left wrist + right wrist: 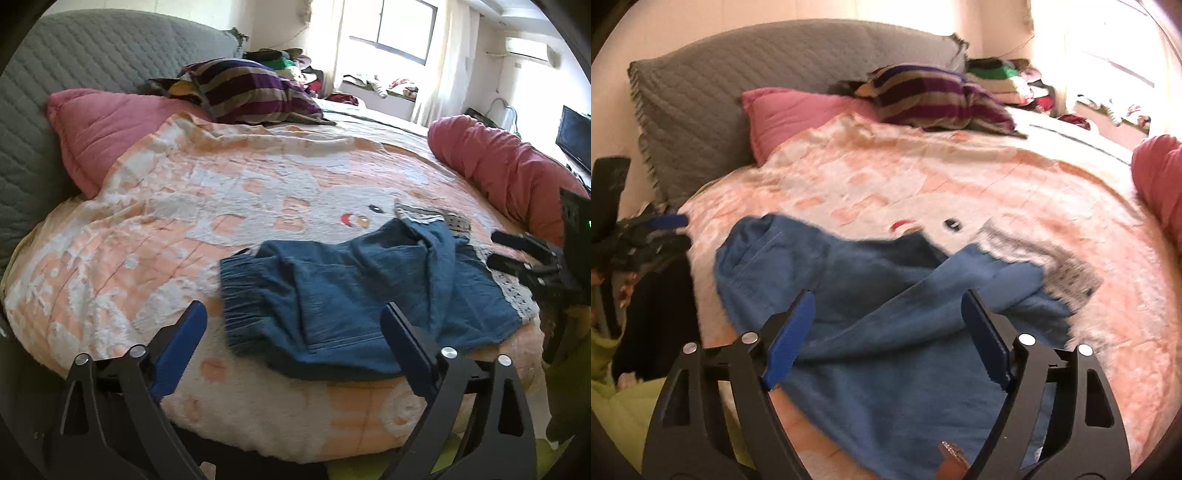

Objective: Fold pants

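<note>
OK, your left gripper [293, 325] and right gripper [888, 317]: fingers apart, nothing clamped. Blue pants [369, 291] lie bunched near blanket [221, 206] front edge; open blanket beyond.

Finding no readable text, label, brand, number or sign in either view.
</note>
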The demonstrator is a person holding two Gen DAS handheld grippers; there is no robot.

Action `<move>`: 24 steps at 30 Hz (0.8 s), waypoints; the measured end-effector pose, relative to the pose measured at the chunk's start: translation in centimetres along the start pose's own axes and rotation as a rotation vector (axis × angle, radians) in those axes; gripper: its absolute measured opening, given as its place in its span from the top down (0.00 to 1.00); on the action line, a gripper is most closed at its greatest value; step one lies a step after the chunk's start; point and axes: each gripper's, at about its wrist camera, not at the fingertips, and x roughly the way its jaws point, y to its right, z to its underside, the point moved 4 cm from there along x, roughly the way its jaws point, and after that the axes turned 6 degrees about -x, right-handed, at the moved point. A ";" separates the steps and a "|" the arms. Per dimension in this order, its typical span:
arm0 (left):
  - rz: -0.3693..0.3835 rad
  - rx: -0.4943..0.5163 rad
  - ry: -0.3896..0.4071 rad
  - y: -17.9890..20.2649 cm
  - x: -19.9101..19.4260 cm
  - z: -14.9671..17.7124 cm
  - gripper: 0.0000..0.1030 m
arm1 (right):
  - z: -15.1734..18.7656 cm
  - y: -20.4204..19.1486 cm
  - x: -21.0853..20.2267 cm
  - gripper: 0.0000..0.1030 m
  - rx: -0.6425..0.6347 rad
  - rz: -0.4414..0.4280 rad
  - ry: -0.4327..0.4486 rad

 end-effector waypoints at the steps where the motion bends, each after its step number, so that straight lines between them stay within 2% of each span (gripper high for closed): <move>1: 0.008 0.005 -0.004 0.4 0.1 0.0 0.08 | -0.2 0.5 0.0 0.23 0.004 0.015 0.004; 8: 0.097 0.059 -0.051 5.0 2.2 -0.5 0.08 | -2.6 4.1 1.6 0.19 0.041 0.065 -0.023; 14: 0.210 0.080 -0.151 9.3 6.1 1.0 0.10 | -5.1 6.6 5.6 0.19 0.074 0.055 -0.075; 16: 0.245 0.086 -0.186 10.7 7.4 1.6 0.21 | -5.6 7.2 7.6 0.19 0.063 0.074 -0.114; 21: 0.324 0.093 -0.270 13.5 10.2 2.4 0.29 | -5.9 8.3 13.1 0.19 0.041 0.127 -0.227; 24: 0.337 0.106 -0.288 14.6 11.5 2.5 0.33 | -5.5 8.8 16.3 0.19 0.037 0.166 -0.296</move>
